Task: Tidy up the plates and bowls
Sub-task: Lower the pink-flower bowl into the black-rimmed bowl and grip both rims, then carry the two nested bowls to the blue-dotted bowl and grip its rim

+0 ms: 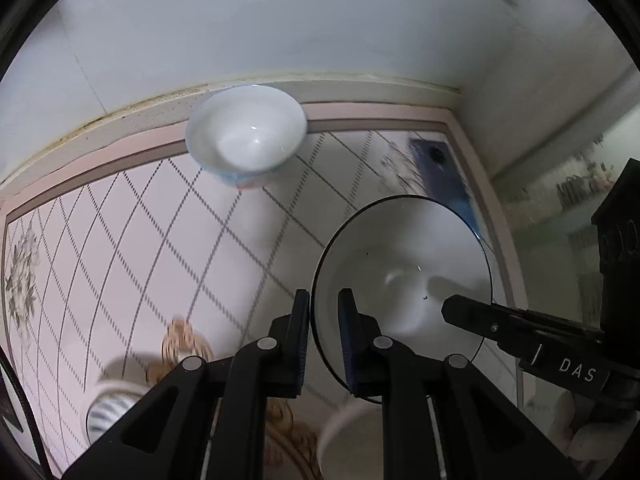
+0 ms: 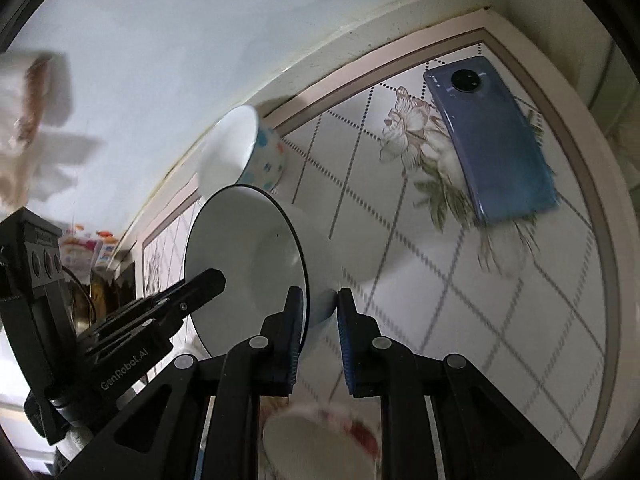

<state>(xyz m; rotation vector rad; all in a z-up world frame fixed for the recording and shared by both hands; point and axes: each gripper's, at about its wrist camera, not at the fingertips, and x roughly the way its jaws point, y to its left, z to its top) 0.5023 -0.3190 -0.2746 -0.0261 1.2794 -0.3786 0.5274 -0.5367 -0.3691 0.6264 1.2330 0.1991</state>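
Two sets of jaws are on one white bowl with a thin dark rim (image 1: 404, 272) — my left gripper (image 1: 323, 312) is clamped on the rim nearest it, and my right gripper (image 2: 318, 312) pinches the opposite edge, one finger inside the bowl and one on its outer wall. The bowl hangs tilted between them, clear of the surface.

As for progress, little looks settled yet. A second, smaller bowl with coloured dots (image 2: 256, 148) sits alone by the back wall, well apart from the one I hold. Below my grippers lie blurred pieces: a striped dish (image 1: 108, 412) at the left and a red-patterned bowl (image 2: 320, 436) under the right jaws. No stack shows anywhere, so I judge that most of the sorting is left, beginning with a place for this bowl.

The surface (image 1: 168, 240) is pale, with a dotted diamond grid, flower prints and a pink border, and it meets white walls in a corner. A blue phone (image 2: 492, 140) lies face down near that corner.
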